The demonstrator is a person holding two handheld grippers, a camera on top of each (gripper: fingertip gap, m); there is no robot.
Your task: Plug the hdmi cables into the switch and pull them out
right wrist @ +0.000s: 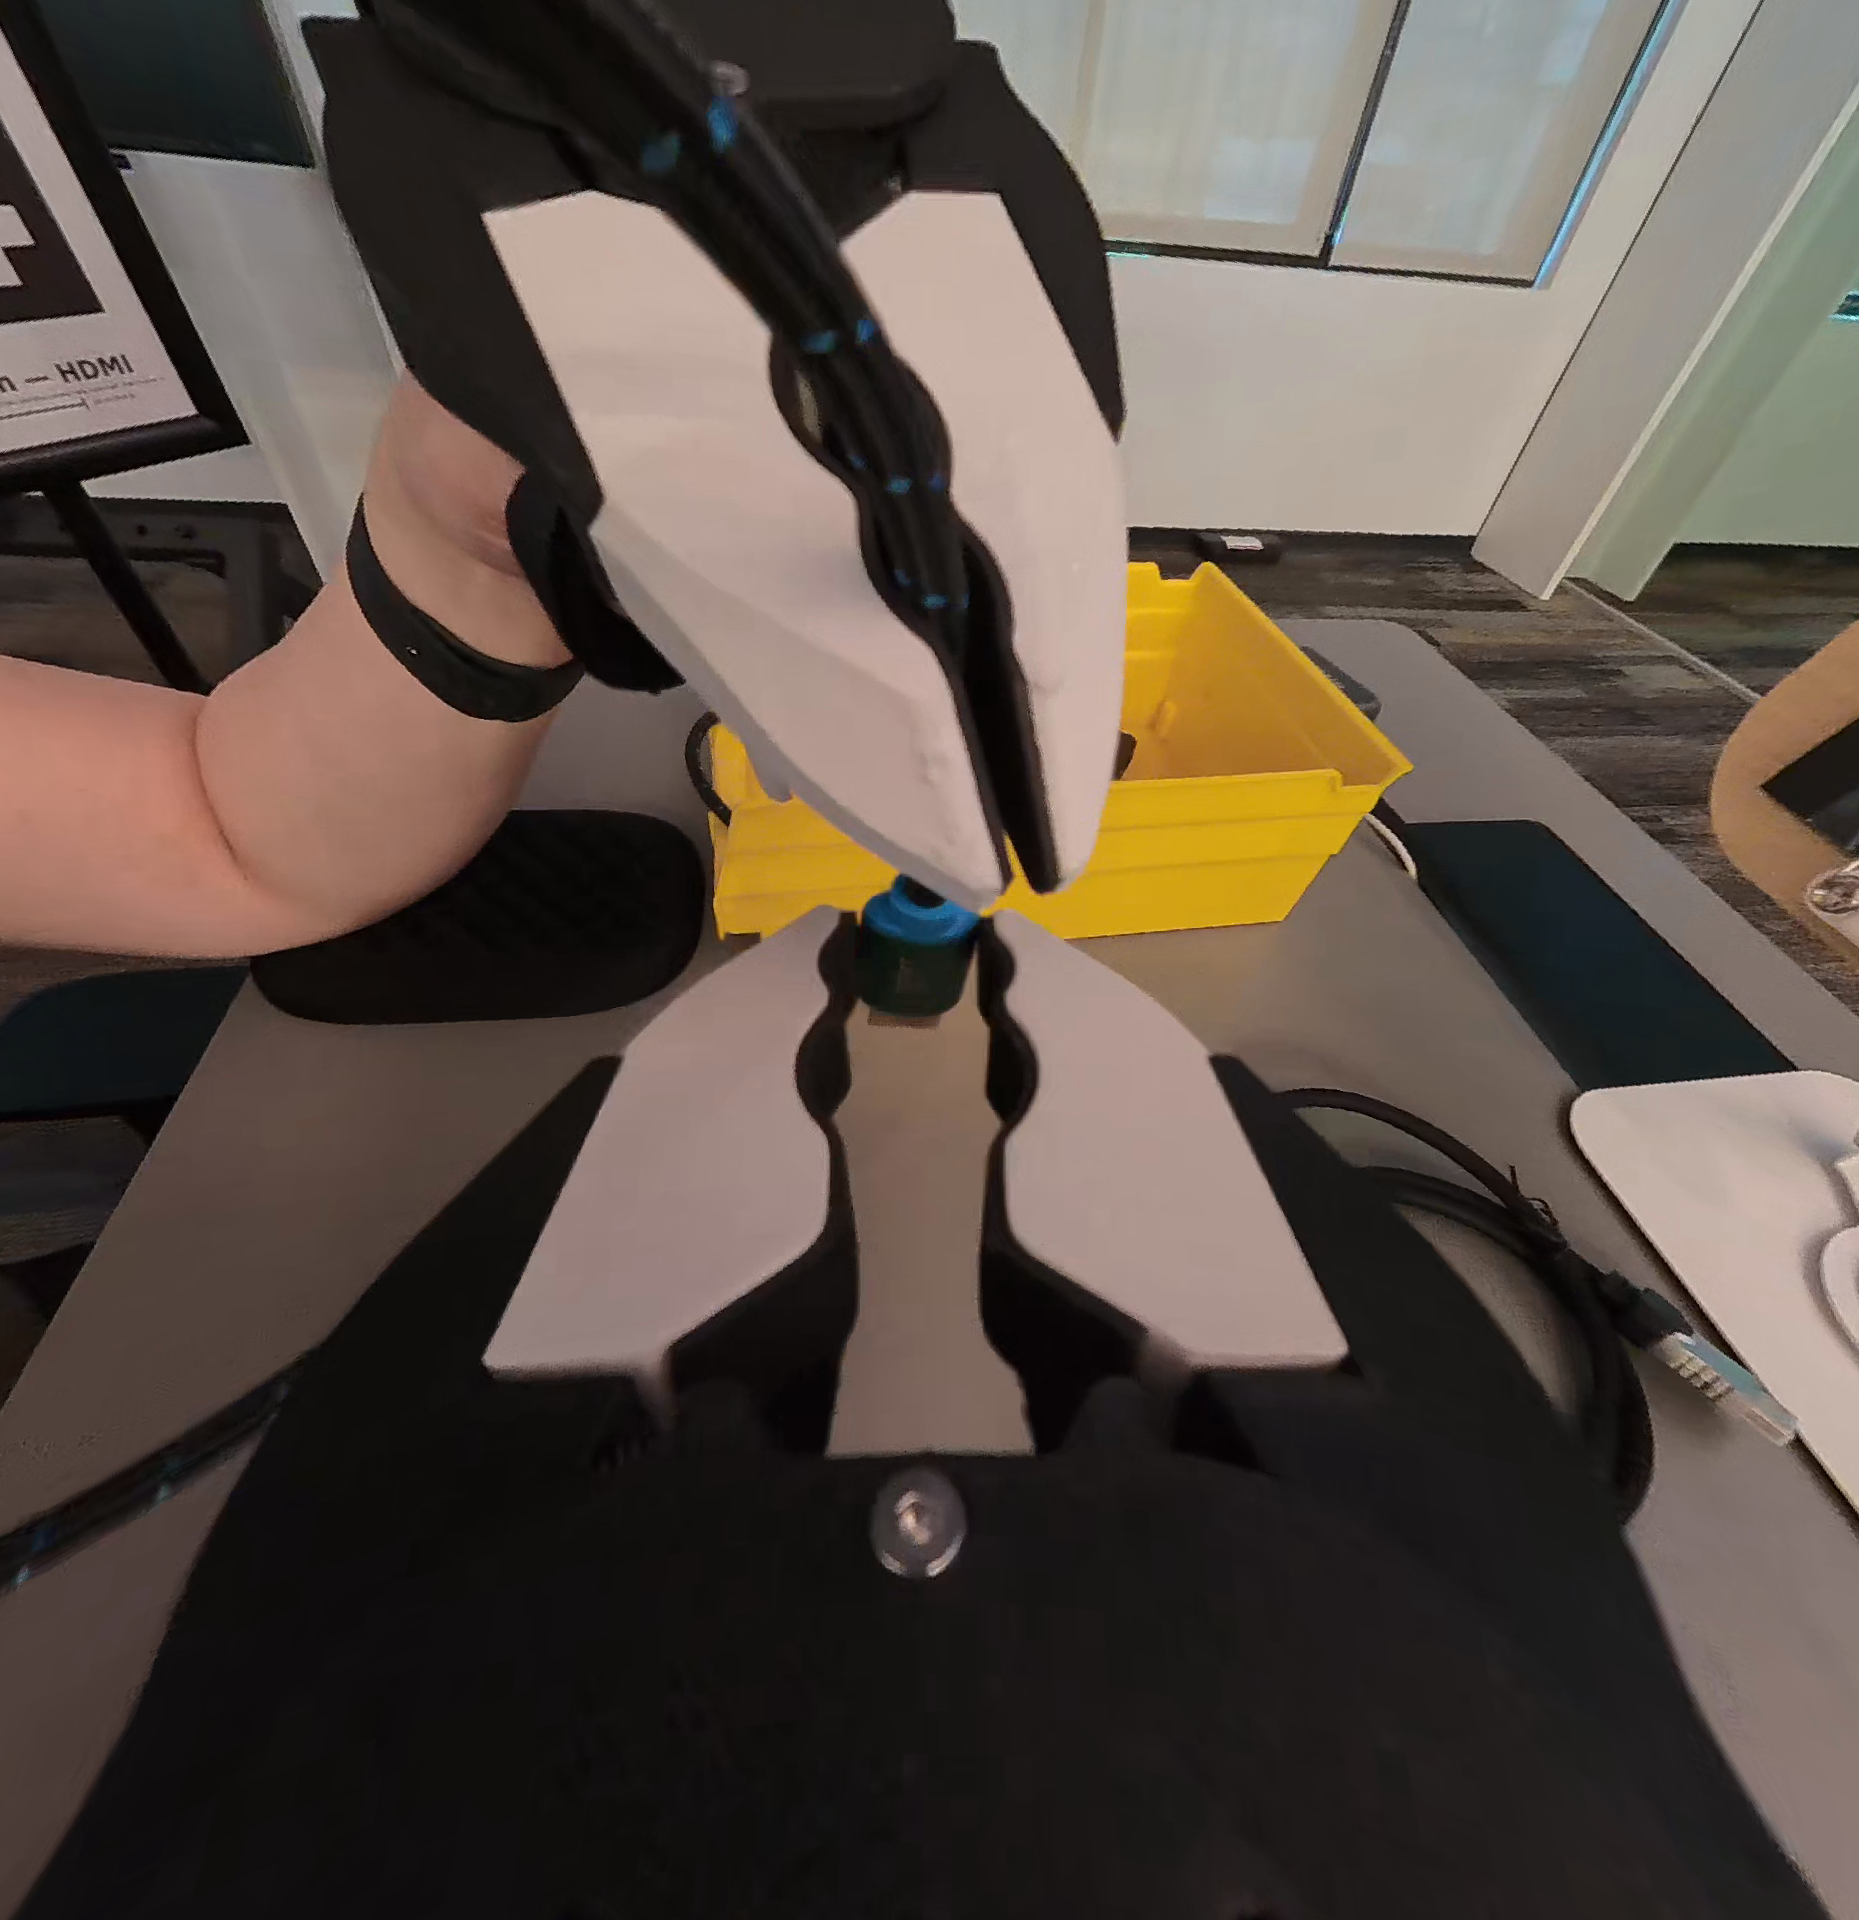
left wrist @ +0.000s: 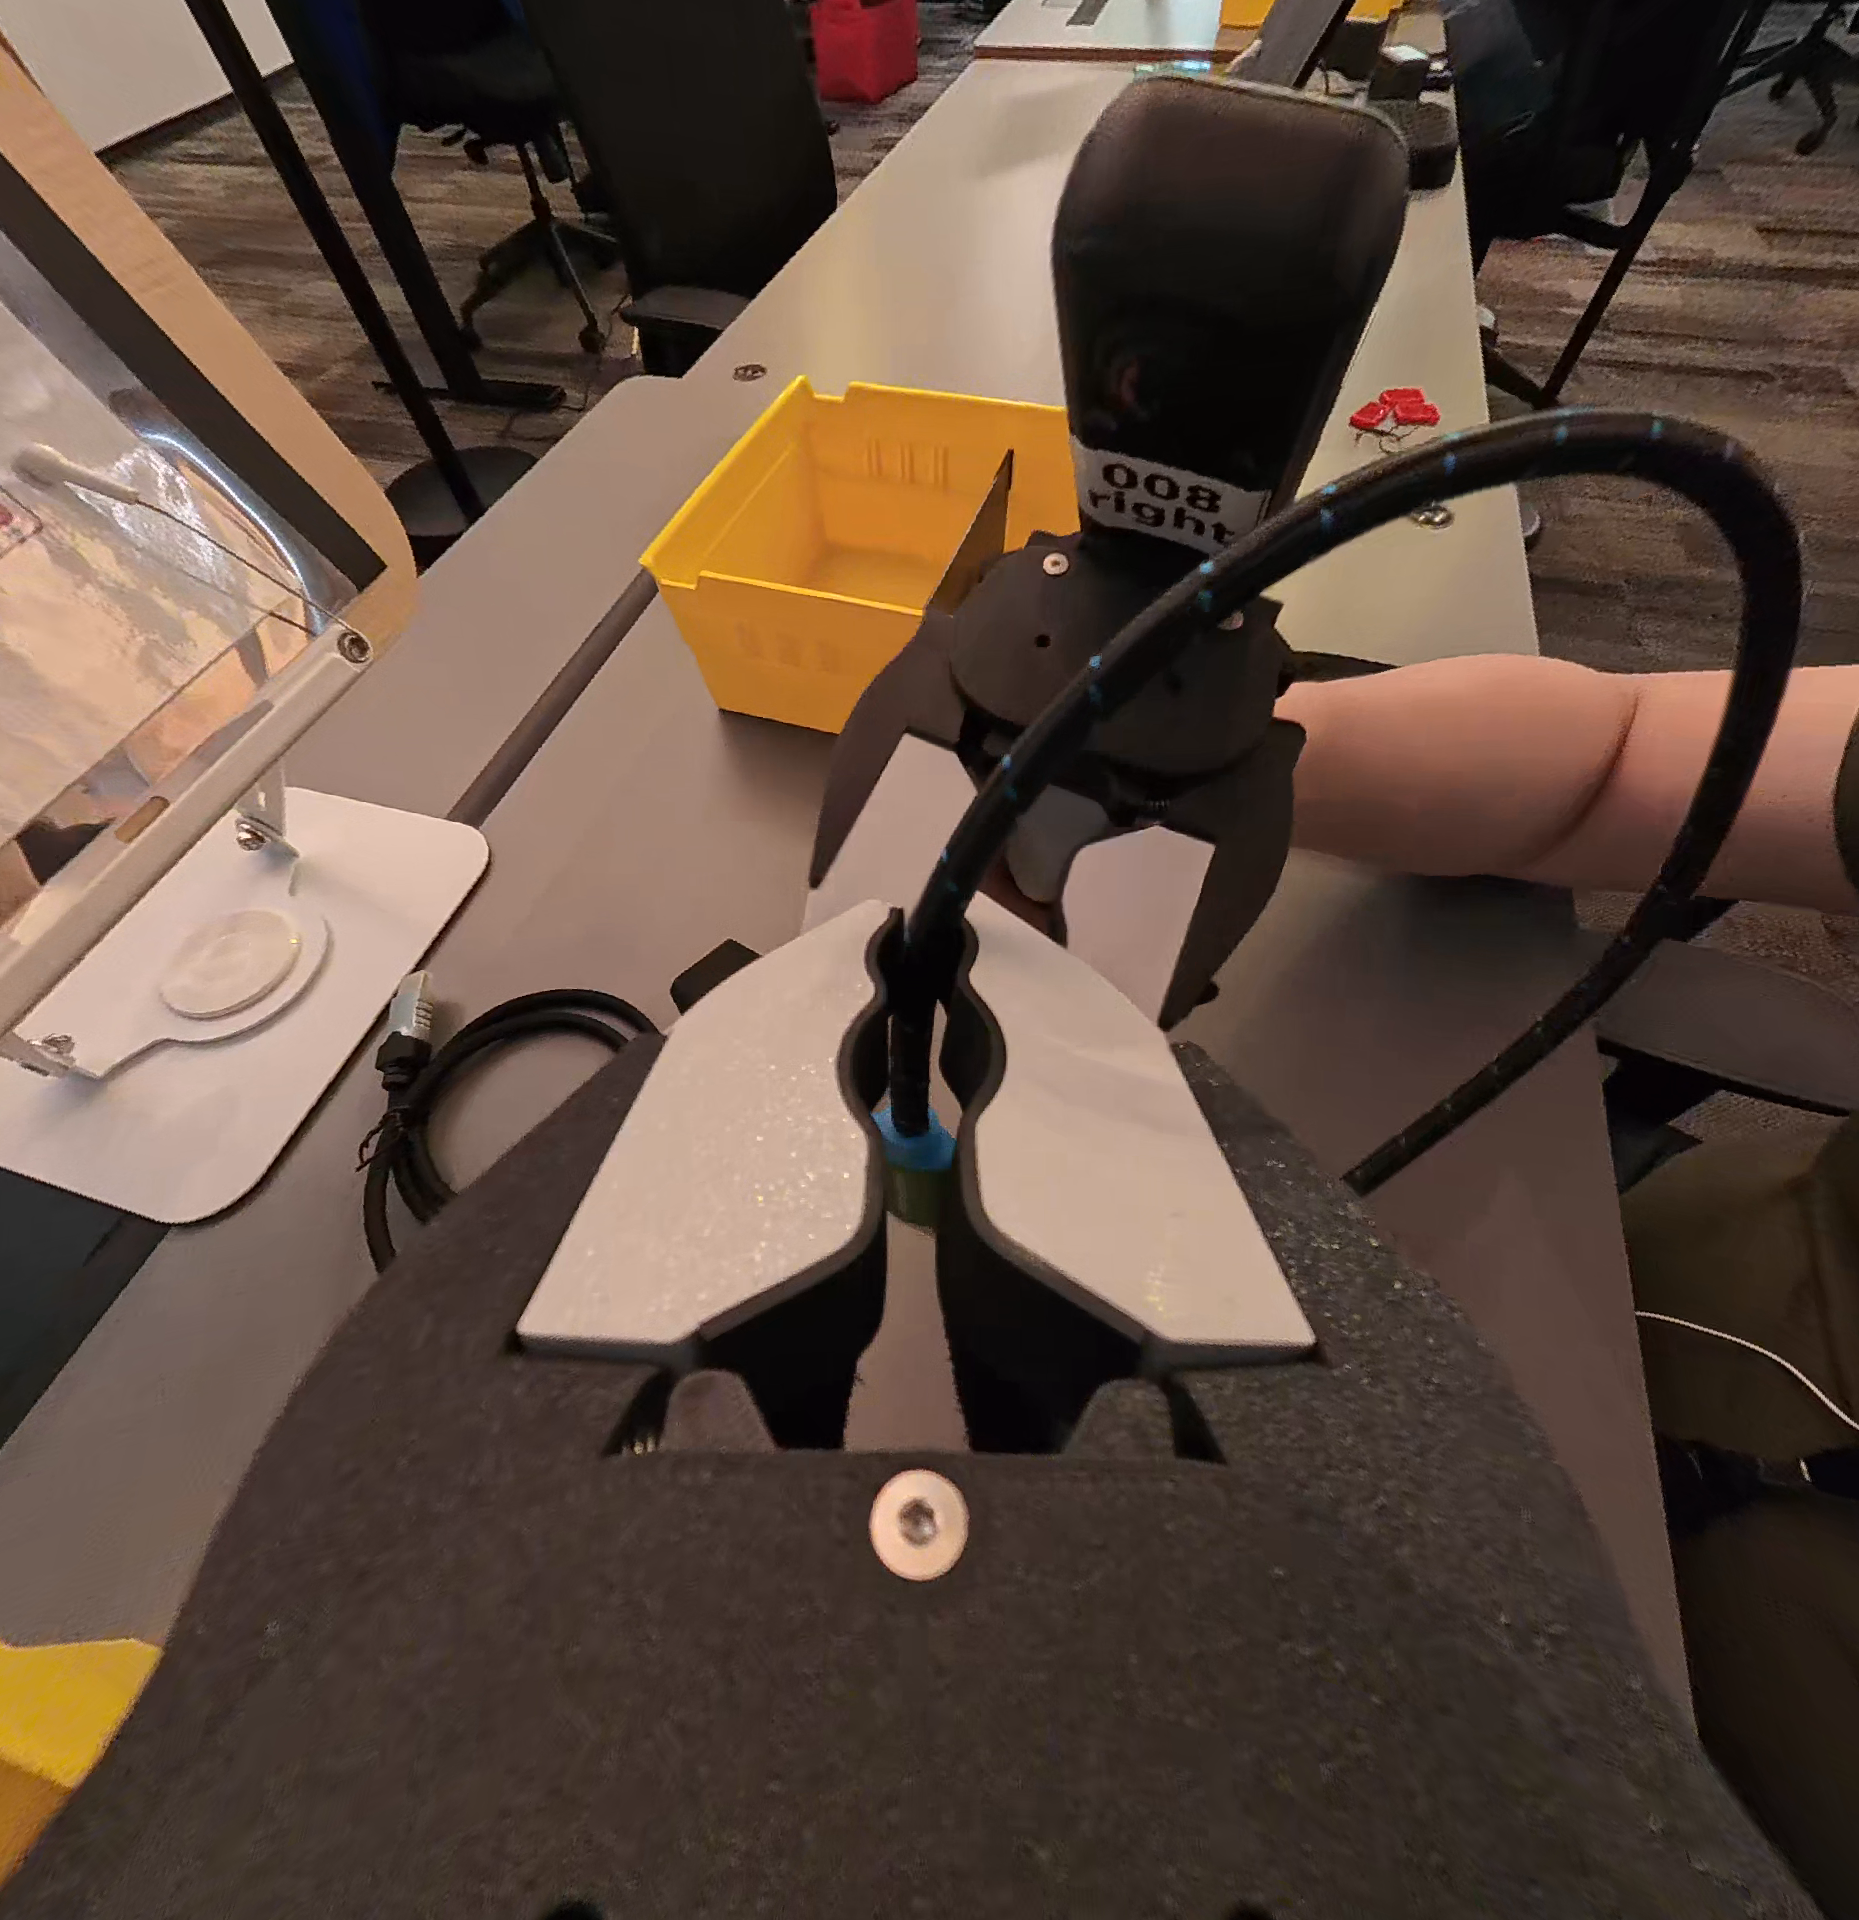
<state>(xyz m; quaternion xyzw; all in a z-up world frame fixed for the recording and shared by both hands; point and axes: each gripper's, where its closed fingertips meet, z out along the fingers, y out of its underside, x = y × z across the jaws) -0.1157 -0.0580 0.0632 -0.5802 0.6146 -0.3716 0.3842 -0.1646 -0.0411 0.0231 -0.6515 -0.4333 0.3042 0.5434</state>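
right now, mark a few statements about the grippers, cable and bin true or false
1. The left gripper is shut on the braided cable. True.
2. The right gripper is shut tight on the plug. False: its jaws stand open either side of the blue-collared plug.
3. The yellow bin sits on the grey table. True.
4. A second black cable is plugged into a switch. False: it lies coiled loose on the table.
5. The braided cable is red. False: black with blue flecks.
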